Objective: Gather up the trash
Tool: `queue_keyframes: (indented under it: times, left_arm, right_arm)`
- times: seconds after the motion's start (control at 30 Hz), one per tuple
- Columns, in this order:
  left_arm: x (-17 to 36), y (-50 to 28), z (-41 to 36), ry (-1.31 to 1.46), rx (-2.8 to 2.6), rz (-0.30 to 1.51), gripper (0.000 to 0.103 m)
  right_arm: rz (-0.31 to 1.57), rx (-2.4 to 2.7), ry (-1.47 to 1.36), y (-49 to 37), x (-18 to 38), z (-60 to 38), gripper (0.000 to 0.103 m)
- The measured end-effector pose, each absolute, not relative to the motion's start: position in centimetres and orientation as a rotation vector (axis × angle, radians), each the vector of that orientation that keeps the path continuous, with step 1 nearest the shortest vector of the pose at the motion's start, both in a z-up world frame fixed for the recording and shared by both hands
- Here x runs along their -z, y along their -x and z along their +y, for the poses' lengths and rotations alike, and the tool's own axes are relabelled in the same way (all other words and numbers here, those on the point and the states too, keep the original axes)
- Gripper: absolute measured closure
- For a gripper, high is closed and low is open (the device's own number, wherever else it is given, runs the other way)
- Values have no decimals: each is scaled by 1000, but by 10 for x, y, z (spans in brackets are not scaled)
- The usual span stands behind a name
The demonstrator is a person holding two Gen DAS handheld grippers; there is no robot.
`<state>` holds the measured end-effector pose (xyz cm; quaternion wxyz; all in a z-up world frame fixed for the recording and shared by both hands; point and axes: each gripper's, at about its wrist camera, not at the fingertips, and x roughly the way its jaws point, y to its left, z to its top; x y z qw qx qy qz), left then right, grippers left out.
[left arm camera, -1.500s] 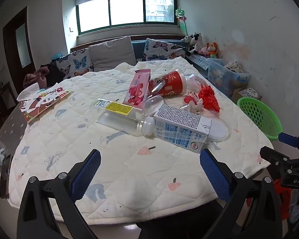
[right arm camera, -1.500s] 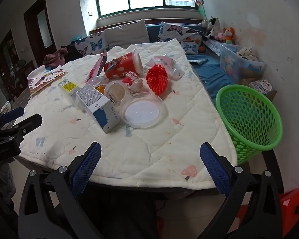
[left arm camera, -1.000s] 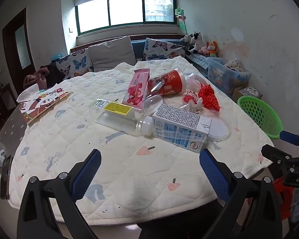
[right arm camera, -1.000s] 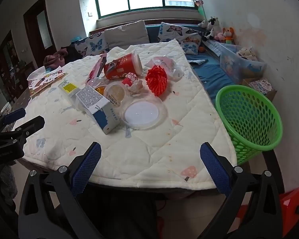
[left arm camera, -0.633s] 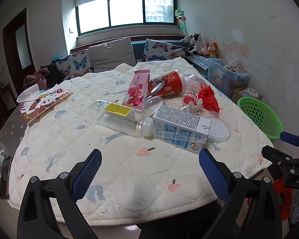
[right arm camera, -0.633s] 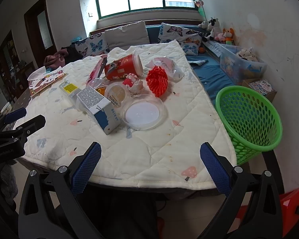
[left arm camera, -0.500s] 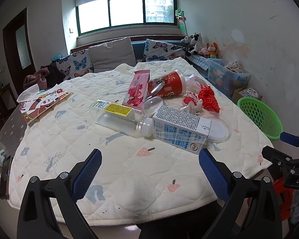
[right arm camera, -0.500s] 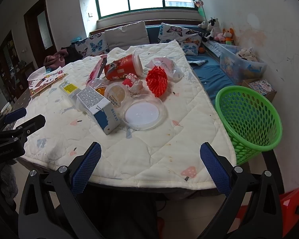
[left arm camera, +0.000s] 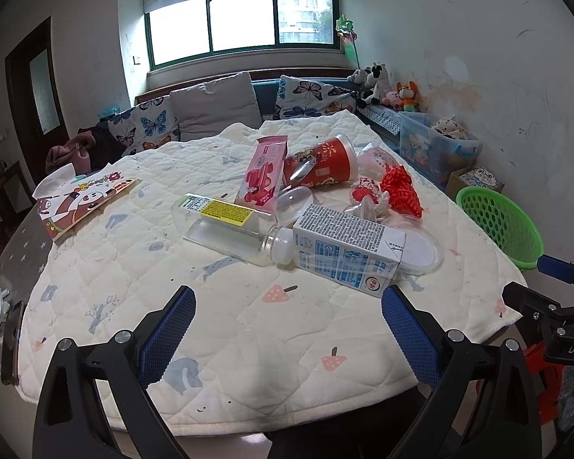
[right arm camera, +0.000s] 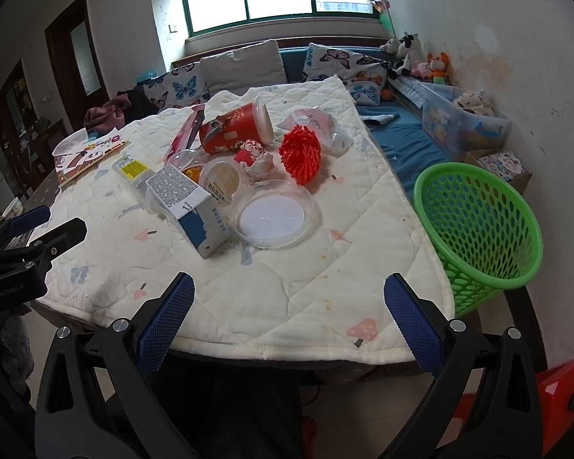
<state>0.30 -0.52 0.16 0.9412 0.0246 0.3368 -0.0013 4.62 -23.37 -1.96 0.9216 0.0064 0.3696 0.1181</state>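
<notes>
Right wrist view: the trash collection looks unstarted, with a milk carton (right arm camera: 189,206), clear bottle (left arm camera: 225,225), round plastic lid (right arm camera: 275,216), red paper cup (right arm camera: 235,128), pink wrapper (left arm camera: 264,176) and red mesh net (right arm camera: 300,153) all lying clustered on the quilted table (right arm camera: 287,287) from about 11 to 12 o'clock. The green basket (right arm camera: 478,229) stands just off the table edge at 2 o'clock and appears empty. Both the right gripper (right arm camera: 289,315) and left gripper (left arm camera: 287,329) hover level at the table's near edge, jaws spread wide and holding nothing.
</notes>
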Motion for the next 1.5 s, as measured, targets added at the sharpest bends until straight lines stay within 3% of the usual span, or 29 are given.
queue_keyframes:
  times: [1.27, 1.5]
  left_arm:
    - [0, -18, 17, -22, -36, 703, 8]
    - [0, -24, 31, -13, -72, 710, 9]
  right_arm:
    - [777, -279, -11, -64, 25, -229, 5]
    - [783, -339, 20, -76, 22, -216, 9]
